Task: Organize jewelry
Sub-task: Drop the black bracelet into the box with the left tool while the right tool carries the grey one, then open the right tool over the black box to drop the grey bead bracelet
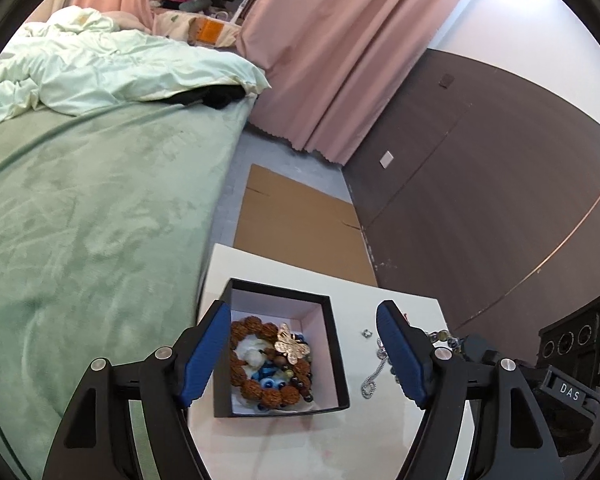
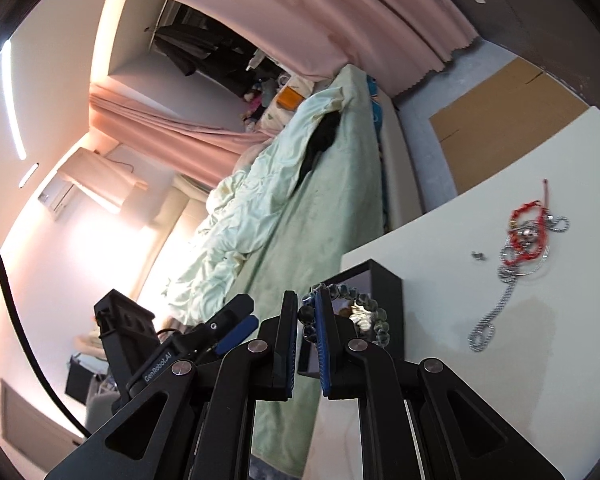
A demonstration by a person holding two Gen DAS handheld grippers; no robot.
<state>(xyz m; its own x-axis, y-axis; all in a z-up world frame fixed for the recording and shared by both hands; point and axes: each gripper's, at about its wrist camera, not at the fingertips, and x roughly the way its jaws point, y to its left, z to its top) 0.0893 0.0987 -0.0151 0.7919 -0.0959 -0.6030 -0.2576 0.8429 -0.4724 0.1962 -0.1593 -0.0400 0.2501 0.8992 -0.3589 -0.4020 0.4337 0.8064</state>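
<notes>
A black jewelry box (image 1: 338,344) stands open on the white table (image 1: 284,440). Inside lie a brown bead bracelet (image 1: 248,372), a gold butterfly piece (image 1: 290,345) and blue beads. My left gripper (image 1: 300,356) is open, its fingers either side of the box. My right gripper (image 2: 307,316) is shut on a grey-green bead bracelet (image 2: 374,312), held beside the box (image 2: 388,292). A silver chain (image 2: 492,308) and a red cord bracelet (image 2: 528,232) lie on the table; the chain also shows in the left wrist view (image 1: 374,376). A small silver ring (image 1: 366,333) lies near it.
A bed with a green blanket (image 1: 80,220) borders the table on the left. Flat cardboard (image 1: 296,220) lies on the floor beyond the table. Pink curtains (image 1: 332,60) and a dark wall panel (image 1: 480,200) stand behind.
</notes>
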